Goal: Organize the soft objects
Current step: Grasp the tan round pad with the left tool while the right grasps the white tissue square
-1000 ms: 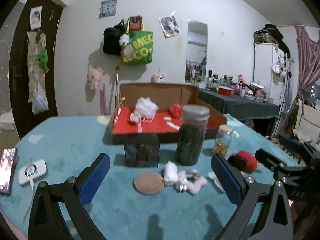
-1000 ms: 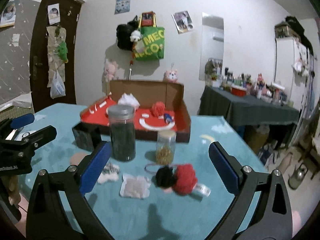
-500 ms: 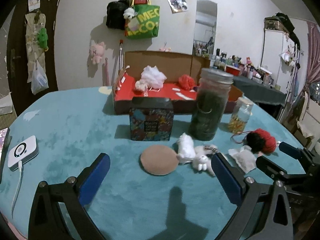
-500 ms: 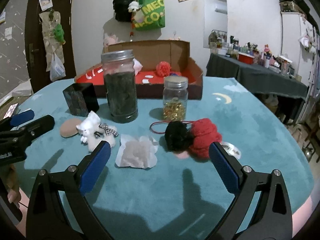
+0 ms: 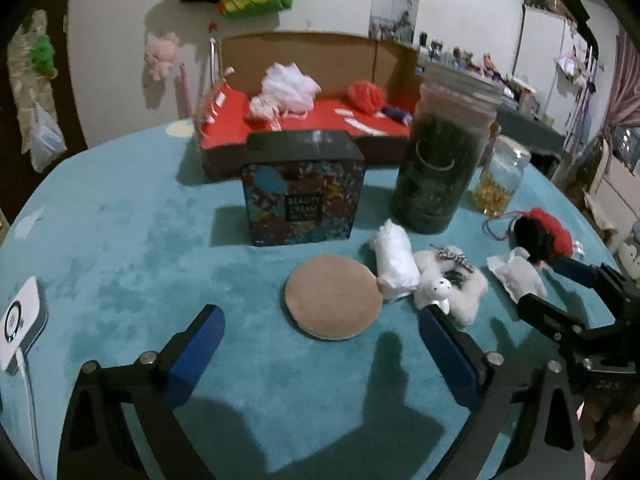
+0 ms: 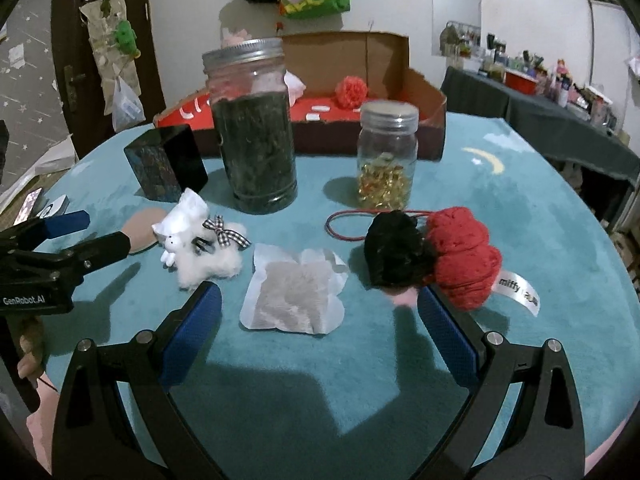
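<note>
Beyond left claw (image 5: 320, 344), round pad (image 5: 332, 296), right view: white sachet (image 6: 296, 296)

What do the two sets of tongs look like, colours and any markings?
Both are black, angular, forked frames with silver screw heads. The left tongs and right tongs carry blue textured pads on the inner faces of their fingers. In the right wrist view, white lettering "GenRobot.AI" marks the left body.
</note>
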Demonstrator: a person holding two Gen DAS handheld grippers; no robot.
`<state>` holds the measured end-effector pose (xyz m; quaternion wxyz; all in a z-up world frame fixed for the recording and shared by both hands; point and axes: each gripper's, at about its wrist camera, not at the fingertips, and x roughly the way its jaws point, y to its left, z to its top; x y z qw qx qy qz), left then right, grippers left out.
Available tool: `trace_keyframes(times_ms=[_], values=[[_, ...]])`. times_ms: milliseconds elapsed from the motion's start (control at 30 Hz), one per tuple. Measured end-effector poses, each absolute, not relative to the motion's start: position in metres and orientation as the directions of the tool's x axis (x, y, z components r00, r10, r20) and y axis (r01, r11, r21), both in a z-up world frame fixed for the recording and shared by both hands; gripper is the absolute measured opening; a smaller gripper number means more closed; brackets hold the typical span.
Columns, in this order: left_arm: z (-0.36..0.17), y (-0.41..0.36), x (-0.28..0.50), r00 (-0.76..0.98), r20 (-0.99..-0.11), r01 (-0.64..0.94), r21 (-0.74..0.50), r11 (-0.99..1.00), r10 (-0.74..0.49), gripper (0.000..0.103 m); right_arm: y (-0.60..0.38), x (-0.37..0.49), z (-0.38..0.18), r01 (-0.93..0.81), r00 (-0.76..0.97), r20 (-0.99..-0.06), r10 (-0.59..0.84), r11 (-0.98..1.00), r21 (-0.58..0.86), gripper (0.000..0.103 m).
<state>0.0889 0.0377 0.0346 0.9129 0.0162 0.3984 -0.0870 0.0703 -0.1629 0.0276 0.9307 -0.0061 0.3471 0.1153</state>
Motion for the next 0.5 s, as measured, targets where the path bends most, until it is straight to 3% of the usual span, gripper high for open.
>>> trace_keyframes(times_ms=[100,233,267,333,367,433,467,500], values=[[0.033,0.039,0.098,0.647,-0.751,0.180,-0.020,0.983,-0.134,0.094,-0.162,0.076,0.027,-0.232,0.708,-0.669,0.227,0.969,0.083,0.099],[0.032,0.036,0.103,0.645,-0.754,0.207,0.012,0.978,-0.127,0.090,-0.161,0.082,0.025,-0.249,0.681,-0.689,0.250,0.963,0.104,0.086],[0.031,0.034,0.104,0.642,-0.756,0.219,0.019,0.975,-0.130,0.078,-0.160,0.083,0.025,-0.251,0.675,-0.693,0.253,0.962,0.108,0.085],[0.027,0.032,0.108,0.619,-0.768,0.258,0.000,0.966,-0.165,0.064,-0.159,0.086,0.023,-0.258,0.665,-0.699,0.261,0.960,0.113,0.075],[0.029,0.032,0.105,0.629,-0.757,0.268,0.000,0.963,-0.175,0.049,-0.159,0.086,0.023,-0.261,0.666,-0.699,0.262,0.959,0.111,0.070],[0.031,0.032,0.101,0.630,-0.751,0.284,-0.010,0.959,-0.195,0.038,-0.157,0.087,0.023,-0.280,0.665,-0.696,0.271,0.954,0.104,0.044],[0.032,0.034,0.098,0.637,-0.748,0.270,-0.009,0.963,-0.186,0.029,-0.156,0.086,0.023,-0.295,0.663,-0.693,0.282,0.950,0.104,0.038],[0.033,0.036,0.096,0.639,-0.746,0.265,-0.016,0.964,-0.188,0.026,-0.155,0.085,0.023,-0.312,0.661,-0.691,0.293,0.944,0.102,0.025]])
